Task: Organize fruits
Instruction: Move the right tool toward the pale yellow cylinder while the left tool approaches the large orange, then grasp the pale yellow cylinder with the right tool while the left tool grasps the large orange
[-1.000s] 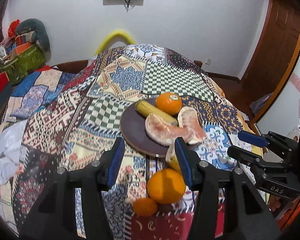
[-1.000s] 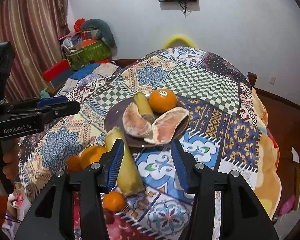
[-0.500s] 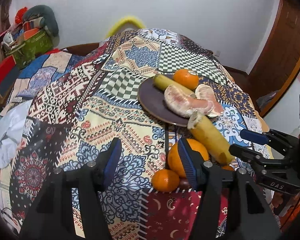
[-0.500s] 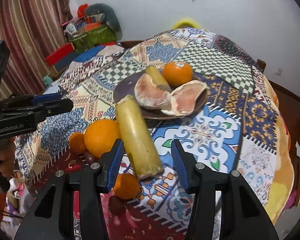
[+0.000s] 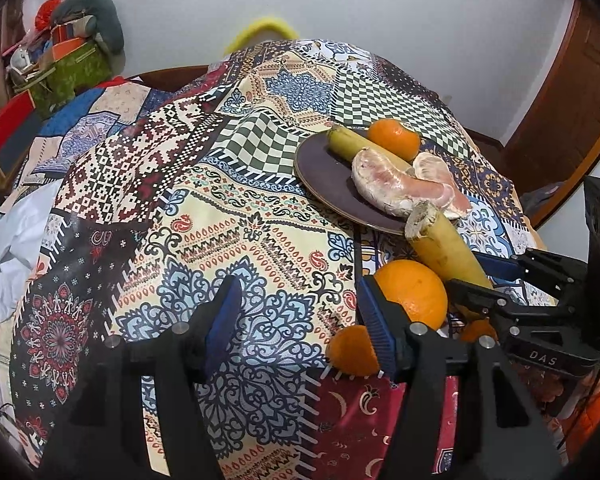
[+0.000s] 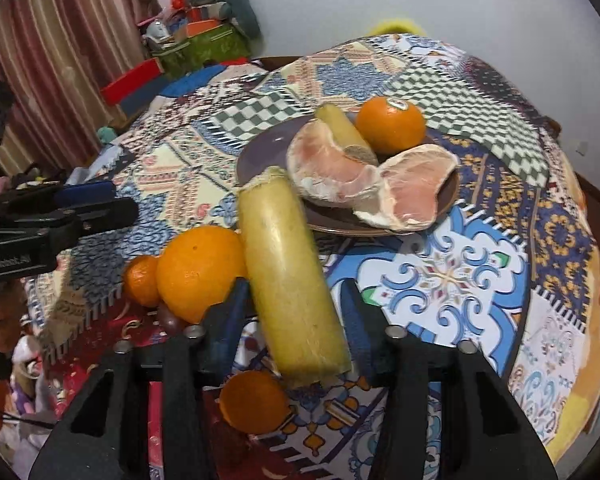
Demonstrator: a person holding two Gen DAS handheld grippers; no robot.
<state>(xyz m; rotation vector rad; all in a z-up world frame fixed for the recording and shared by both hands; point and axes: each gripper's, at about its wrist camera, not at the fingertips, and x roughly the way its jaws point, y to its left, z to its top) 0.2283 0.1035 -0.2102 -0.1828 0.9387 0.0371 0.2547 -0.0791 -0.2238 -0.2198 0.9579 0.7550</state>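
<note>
A brown plate (image 6: 260, 148) on the patchwork tablecloth holds two pomelo pieces (image 6: 332, 172), a short sugarcane piece (image 6: 340, 128) and an orange (image 6: 392, 124). A long yellow sugarcane piece (image 6: 288, 276) lies in front of it, its near end between the open fingers of my right gripper (image 6: 296, 316). A large orange (image 6: 198, 268) and a small tangerine (image 6: 142, 280) lie to its left, another tangerine (image 6: 254, 402) below it. My left gripper (image 5: 296, 316) is open and empty over the cloth, left of the large orange (image 5: 414, 292).
The table edge drops off at the right, near a wooden door (image 5: 568, 92). Boxes and bags (image 5: 60, 68) are piled at the back left. A striped curtain (image 6: 60, 60) hangs at the left. A yellow chair back (image 5: 260, 28) stands behind the table.
Both grippers moved closer and lower to the table. My right gripper advanced until the long sugarcane piece lies between its fingers. My left gripper shifted left, off the fruits.
</note>
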